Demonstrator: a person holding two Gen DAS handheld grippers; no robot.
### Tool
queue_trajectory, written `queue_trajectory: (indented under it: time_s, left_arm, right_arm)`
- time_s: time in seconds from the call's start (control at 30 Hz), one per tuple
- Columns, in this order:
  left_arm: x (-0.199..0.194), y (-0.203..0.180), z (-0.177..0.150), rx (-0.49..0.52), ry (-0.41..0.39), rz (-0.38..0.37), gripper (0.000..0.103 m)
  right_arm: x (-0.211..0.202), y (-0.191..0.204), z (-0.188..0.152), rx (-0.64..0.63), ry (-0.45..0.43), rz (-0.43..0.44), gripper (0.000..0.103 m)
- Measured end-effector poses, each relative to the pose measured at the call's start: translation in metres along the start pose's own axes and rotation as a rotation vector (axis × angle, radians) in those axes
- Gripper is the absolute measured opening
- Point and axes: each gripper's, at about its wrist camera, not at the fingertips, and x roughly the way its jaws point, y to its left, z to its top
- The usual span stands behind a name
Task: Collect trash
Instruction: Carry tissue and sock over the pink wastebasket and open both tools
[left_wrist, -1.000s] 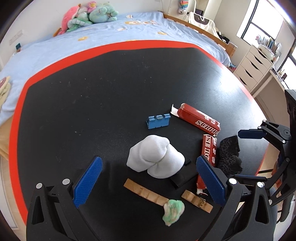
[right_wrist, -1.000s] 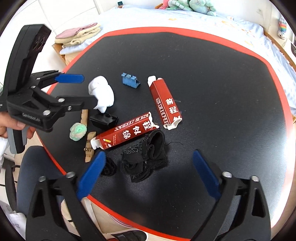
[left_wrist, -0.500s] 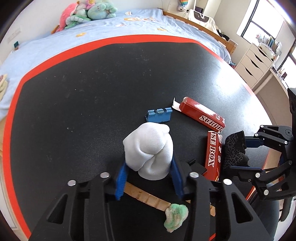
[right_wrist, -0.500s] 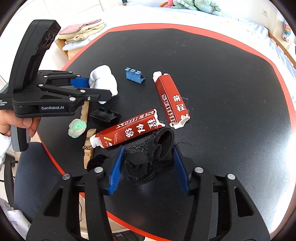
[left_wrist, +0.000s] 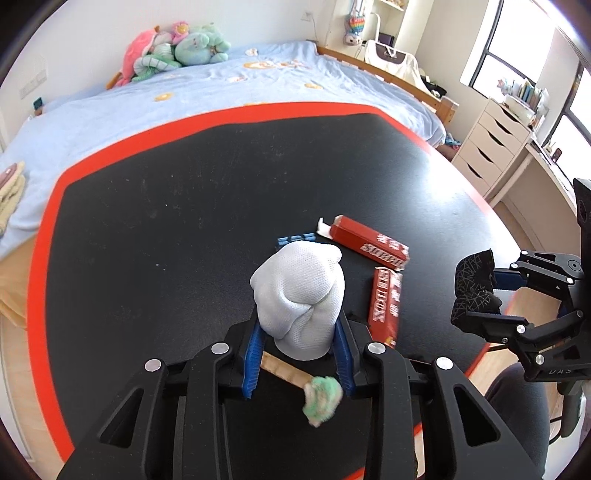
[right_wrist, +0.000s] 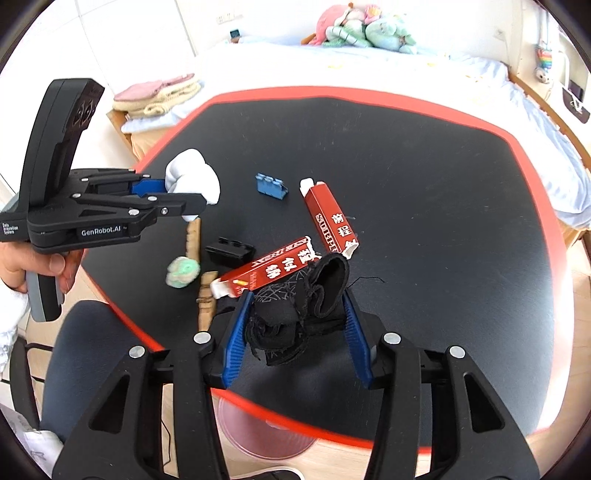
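The left gripper (left_wrist: 298, 360) has its blue pads clamped on a rolled white mesh-knit sock bundle (left_wrist: 300, 297), and its jaws are closing a little more around it; the bundle is lifted above the black table with the red rim (left_wrist: 147, 229). The right gripper (right_wrist: 295, 338) pinches a crumpled black fabric wad with a thin grey line pattern (right_wrist: 301, 304) between its blue pads, jaws part-way in, the wad bulging up out of the grip at the table's near edge. Below the white bundle lie a tan wooden strip (left_wrist: 282, 369) and a small fuzzy green-and-white ball (left_wrist: 321, 397). Farther out, two long red cartons with white lettering (left_wrist: 369, 242) lie at an angle to each other, the nearer one (right_wrist: 266, 267) touching the black wad. The right wrist view alone shows a small black plastic clip (right_wrist: 229, 251), the whole of a blue ridged plastic piece (right_wrist: 271, 186), a hand (right_wrist: 22, 266) on the left gripper's handle, and folded towels (right_wrist: 159, 98) beyond. The left wrist view alone shows a white drawer unit (left_wrist: 491, 147) beside the blue bed (left_wrist: 221, 88).
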Motion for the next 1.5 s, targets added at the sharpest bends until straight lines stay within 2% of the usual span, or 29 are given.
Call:
queue_trajectory:
  time_s: [0.5, 0.7, 1.07, 1.33, 1.37, 1.43, 1.47, 1.5]
  left_arm:
    - [-0.063, -0.054, -0.05, 0.073, -0.057, -0.037, 0.033]
    - [-0.069, -0.069, -0.076, 0.088, -0.044, -0.066, 0.033]
    - [-0.065, -0.091, -0.118, 0.112, 0.015, -0.104, 0.033]
    - [-0.066, -0.101, -0.125, 0.129, 0.026, -0.119, 0.034]
    - [-0.066, -0.102, -0.125, 0.13, 0.026, -0.12, 0.035]
    - [-0.066, -0.104, -0.125, 0.134, 0.028, -0.129, 0.045]
    - [-0.066, -0.104, -0.125, 0.135, 0.023, -0.125, 0.059]
    - [-0.066, -0.104, -0.125, 0.125, 0.009, -0.106, 0.078]
  right_arm:
    - [-0.056, 0.058, -0.033, 0.008, -0.085, -0.012, 0.048]
    - [-0.067, 0.07, -0.061, 0.009, -0.078, -0.009, 0.048]
    - [-0.06, 0.087, -0.105, 0.008, -0.021, 0.012, 0.049]
    - [-0.061, 0.088, -0.115, 0.013, -0.021, 0.021, 0.049]
    - [-0.061, 0.088, -0.116, 0.013, -0.021, 0.025, 0.051]
    - [-0.062, 0.087, -0.116, 0.014, -0.018, 0.029, 0.058]
    - [-0.062, 0.086, -0.116, 0.017, -0.019, 0.026, 0.07]
    - [-0.063, 0.085, -0.117, 0.023, -0.024, 0.02, 0.081]
